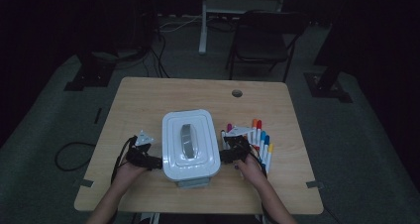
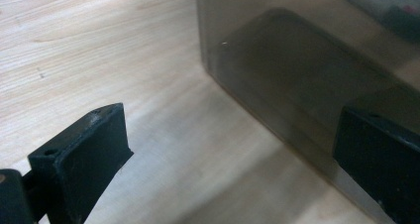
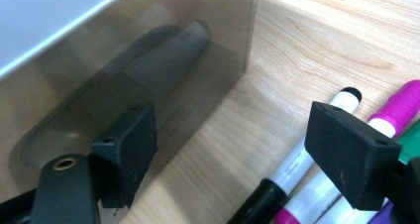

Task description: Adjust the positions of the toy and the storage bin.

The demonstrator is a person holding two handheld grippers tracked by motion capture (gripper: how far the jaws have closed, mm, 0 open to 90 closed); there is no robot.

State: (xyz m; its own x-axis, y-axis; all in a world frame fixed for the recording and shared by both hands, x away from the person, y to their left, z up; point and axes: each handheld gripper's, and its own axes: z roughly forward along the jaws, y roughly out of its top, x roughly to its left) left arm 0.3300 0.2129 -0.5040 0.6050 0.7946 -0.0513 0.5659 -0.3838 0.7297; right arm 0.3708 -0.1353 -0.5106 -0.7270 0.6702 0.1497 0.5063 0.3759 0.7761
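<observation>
The table (image 1: 148, 100) is pale wood with thin grain lines, smooth and a little shiny. The box (image 1: 190, 177) in the middle of the high view has a white plastic lid (image 1: 190, 144), smooth and glossy. Up close, the box wall (image 3: 148, 60) is smoky see-through plastic, shiny enough to show dim reflections. The markers (image 1: 260, 140) to the right are smooth plastic with bright caps. The gripper jaws look like matt black plastic, slightly rough. The floor (image 1: 356, 149) looks like dull grey carpet.
</observation>
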